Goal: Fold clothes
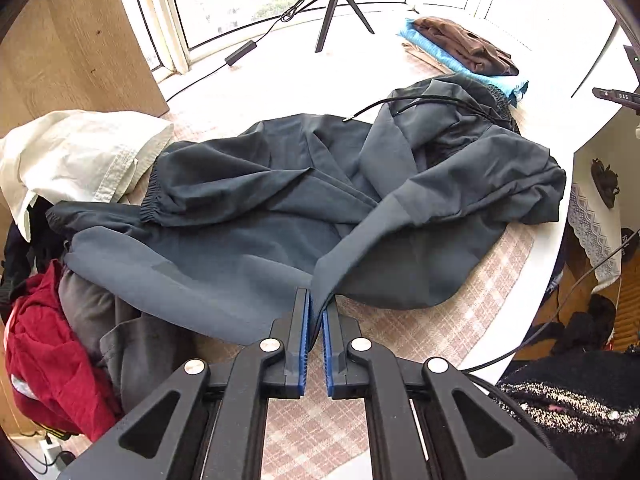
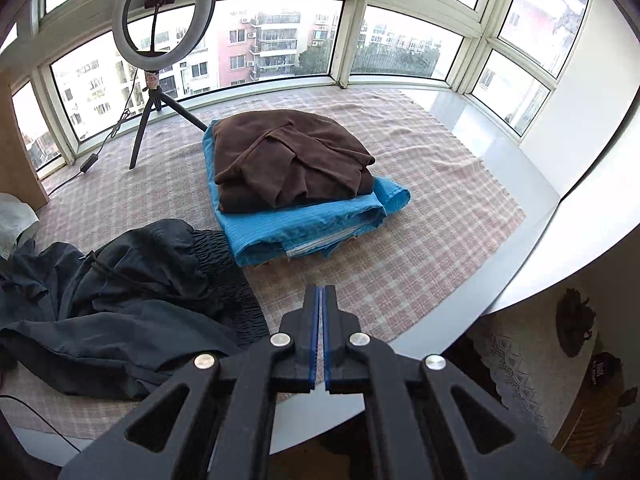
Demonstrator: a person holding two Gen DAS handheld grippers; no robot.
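Two claws are working a checked-cloth bench by the window: the left claw (image 1: 316,300) is pinching a fold of the dark slate trousers (image 1: 280,200) (crumpled mid-bench), while the right claw (image 2: 321,296) is hanging pressed together on nothing near the folded brown garment (image 2: 288,160).

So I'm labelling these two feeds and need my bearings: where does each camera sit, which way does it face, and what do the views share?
Left wrist: sits on the left gripper, looking down over the dark grey trousers; its jaws pinch a fold of them; laundry pile at left.
Right wrist: sits on the right gripper, facing the windows and the ring light; jaws shut, nothing visible between them.
Shared: the trousers, the folded brown garment on blue cloth, the checked cloth, the tripod.
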